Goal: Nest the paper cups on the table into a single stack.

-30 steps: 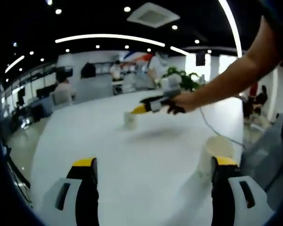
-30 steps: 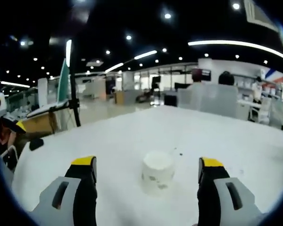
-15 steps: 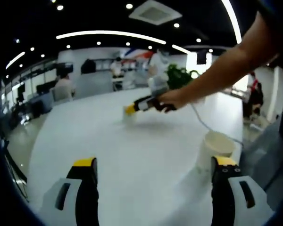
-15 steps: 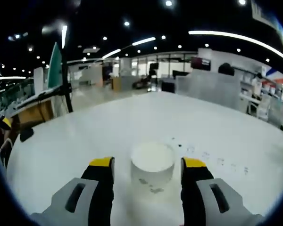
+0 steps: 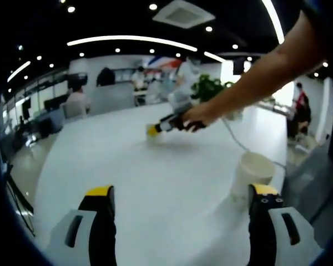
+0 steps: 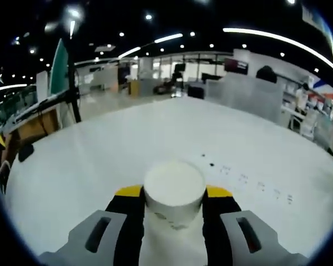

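A white paper cup (image 6: 173, 191) stands on the white table (image 6: 100, 160) between the jaws of my right gripper (image 6: 173, 194), which press on both its sides. In the left gripper view that same right gripper (image 5: 154, 131) shows far across the table, held by a person's outstretched arm (image 5: 255, 75), and the cup in it is mostly hidden behind its yellow tips. A second paper cup (image 5: 253, 176) stands upright near the table's right edge, just beyond the right jaw of my left gripper (image 5: 182, 192). The left gripper is open with nothing between its jaws.
A thin cable (image 5: 237, 142) trails over the table (image 5: 155, 177) toward the near cup. A potted plant (image 5: 210, 88) stands at the far side. Small dark specks (image 6: 211, 164) mark the tabletop. The table edge curves off at the left (image 5: 39, 188). Desks and people fill the background.
My right gripper has moved forward around the cup and its jaws have shut onto it. The left gripper has stayed open and nearly still.
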{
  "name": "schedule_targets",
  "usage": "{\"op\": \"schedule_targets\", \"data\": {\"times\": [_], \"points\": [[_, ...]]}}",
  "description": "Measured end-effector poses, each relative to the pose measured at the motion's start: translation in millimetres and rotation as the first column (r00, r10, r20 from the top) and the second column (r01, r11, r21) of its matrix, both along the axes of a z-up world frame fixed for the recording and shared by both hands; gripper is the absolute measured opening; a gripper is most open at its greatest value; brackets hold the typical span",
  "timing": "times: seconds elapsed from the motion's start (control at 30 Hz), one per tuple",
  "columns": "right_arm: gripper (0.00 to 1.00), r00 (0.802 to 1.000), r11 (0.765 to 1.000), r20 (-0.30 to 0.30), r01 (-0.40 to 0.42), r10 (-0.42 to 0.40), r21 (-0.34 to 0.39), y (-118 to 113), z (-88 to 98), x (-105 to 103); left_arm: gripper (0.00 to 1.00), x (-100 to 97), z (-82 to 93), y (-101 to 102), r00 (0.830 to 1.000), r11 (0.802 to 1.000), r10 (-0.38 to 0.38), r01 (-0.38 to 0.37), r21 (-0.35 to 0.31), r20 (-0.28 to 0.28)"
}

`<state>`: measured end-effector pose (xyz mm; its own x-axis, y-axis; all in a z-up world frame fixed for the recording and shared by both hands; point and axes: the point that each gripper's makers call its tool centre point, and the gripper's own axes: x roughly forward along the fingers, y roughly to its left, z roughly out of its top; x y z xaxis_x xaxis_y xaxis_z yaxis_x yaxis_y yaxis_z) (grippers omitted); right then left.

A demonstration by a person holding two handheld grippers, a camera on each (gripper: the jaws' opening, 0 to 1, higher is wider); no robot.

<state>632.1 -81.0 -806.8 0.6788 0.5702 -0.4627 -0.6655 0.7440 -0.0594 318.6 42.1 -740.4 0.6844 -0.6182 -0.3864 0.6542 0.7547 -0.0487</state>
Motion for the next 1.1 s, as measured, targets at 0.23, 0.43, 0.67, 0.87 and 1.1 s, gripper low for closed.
{"op": "schedule_targets", "data": {"times": [0.23,0.43,0.67,0.87,1.1], "points": [[0.37,1.000,1.000,0.018,0.000,0.000,0.007,1,12.5,-3,0.98,1.4,4.8,-3,1.000,1.000,-0.011,0.011,-0.010,0.010],[0.37,1.000,1.000,0.003,0.015,-0.015,0.007,-2,25.0,0,0.97,3.5,9.0,-4,1.000,1.000,-0.013,0.013,-0.008,0.016],[0.37,1.000,1.000,-0.016,-0.004,0.005,0.024,-2,48.5,-1,0.95,3.9,12.3,-3,1.000,1.000,-0.013,0.014,-0.010,0.021],[0.37,1.000,0.999,-0.013,0.019,-0.019,0.032,-11,70.9,8,0.96,7.9,15.0,-3,1.000,1.000,-0.014,0.015,-0.012,0.016],[0.37,0.999,0.998,-0.028,0.039,-0.038,0.043,-14,92.3,15,0.96,11.6,18.8,-3,1.000,1.000,-0.016,0.016,-0.016,0.025]]}}
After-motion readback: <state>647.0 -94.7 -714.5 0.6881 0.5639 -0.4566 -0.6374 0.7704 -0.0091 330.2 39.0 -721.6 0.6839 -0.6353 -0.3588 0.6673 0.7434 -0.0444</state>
